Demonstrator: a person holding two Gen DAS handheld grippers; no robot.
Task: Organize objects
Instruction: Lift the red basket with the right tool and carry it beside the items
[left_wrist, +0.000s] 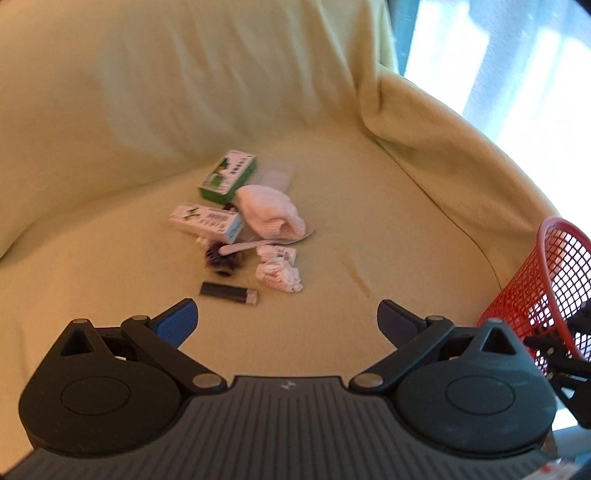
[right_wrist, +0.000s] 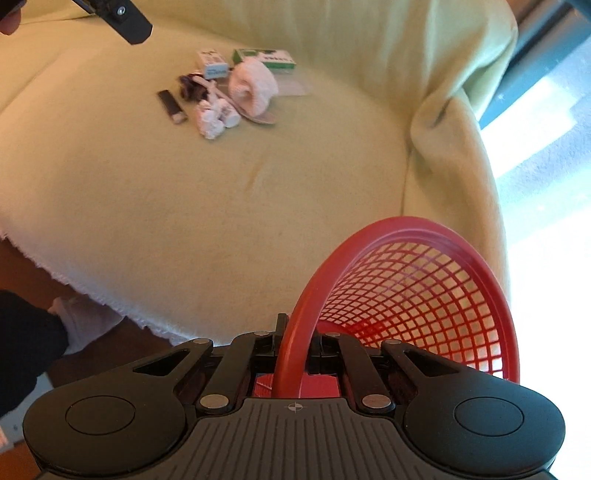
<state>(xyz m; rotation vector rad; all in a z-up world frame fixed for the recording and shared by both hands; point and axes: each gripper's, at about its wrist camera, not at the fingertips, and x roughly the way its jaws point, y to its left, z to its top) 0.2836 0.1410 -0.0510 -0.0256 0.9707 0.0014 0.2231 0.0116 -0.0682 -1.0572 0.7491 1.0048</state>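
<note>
In the left wrist view, your left gripper (left_wrist: 286, 319) hung above the yellow-green sofa cover (left_wrist: 369, 206) with its fingers spread wide apart and nothing between them. Ahead of it, near the seat's middle, lay a cluster: a black lighter (left_wrist: 229, 292) nearest, crumpled paper (left_wrist: 279, 271) beside it, a white rolled cloth (left_wrist: 271, 212), and two green-and-white boxes (left_wrist: 226, 175) toward the backrest. The red mesh basket (left_wrist: 543, 291) stood at the seat's right edge. In the right wrist view, your right gripper (right_wrist: 293, 354) was clamped on the basket's rim (right_wrist: 291, 332), near the seat's front edge, well apart from the cluster.
</note>
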